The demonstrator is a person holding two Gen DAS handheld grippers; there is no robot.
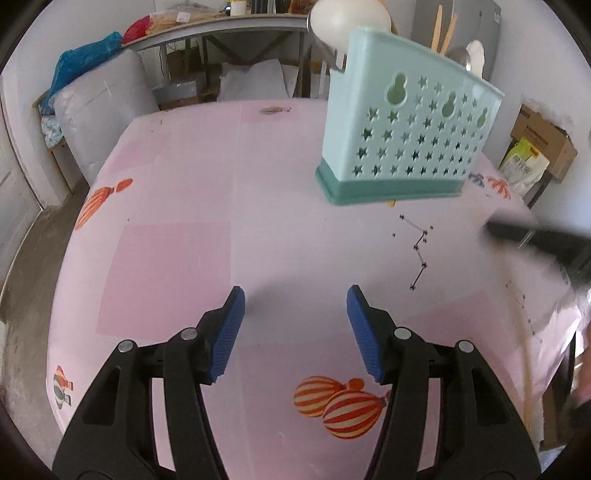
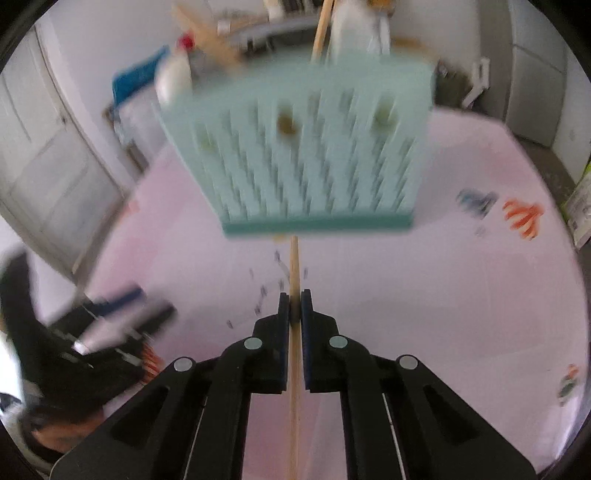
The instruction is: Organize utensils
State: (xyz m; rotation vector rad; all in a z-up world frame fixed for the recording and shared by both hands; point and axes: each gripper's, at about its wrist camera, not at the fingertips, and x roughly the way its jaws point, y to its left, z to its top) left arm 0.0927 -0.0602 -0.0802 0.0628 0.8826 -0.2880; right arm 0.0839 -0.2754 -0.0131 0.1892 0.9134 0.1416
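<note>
**Chopstick clamped before the holder**

The right tool (image 2: pixel 294 306) is clamped on a wooden chopstick (image 2: pixel 294 266), whose tip reaches the base of the mint-green utensil holder (image 2: pixel 306 147). The holder stands on the pink worktop (image 1: pixel 184 221) and contains a white spoon (image 1: pixel 343 22). The left tool (image 1: pixel 295 306) has its jaws apart, with nothing between them.

pink balloon-print tablecloth (image 1: pixel 221 206), perhaps cardboard boxes (image 1: pixel 546 136)

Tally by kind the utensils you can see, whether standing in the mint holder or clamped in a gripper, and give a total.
White spoons in the holder: 2
Wooden chopsticks in the holder: 2
Wooden chopstick clamped in the right gripper: 1
Total: 5
</note>
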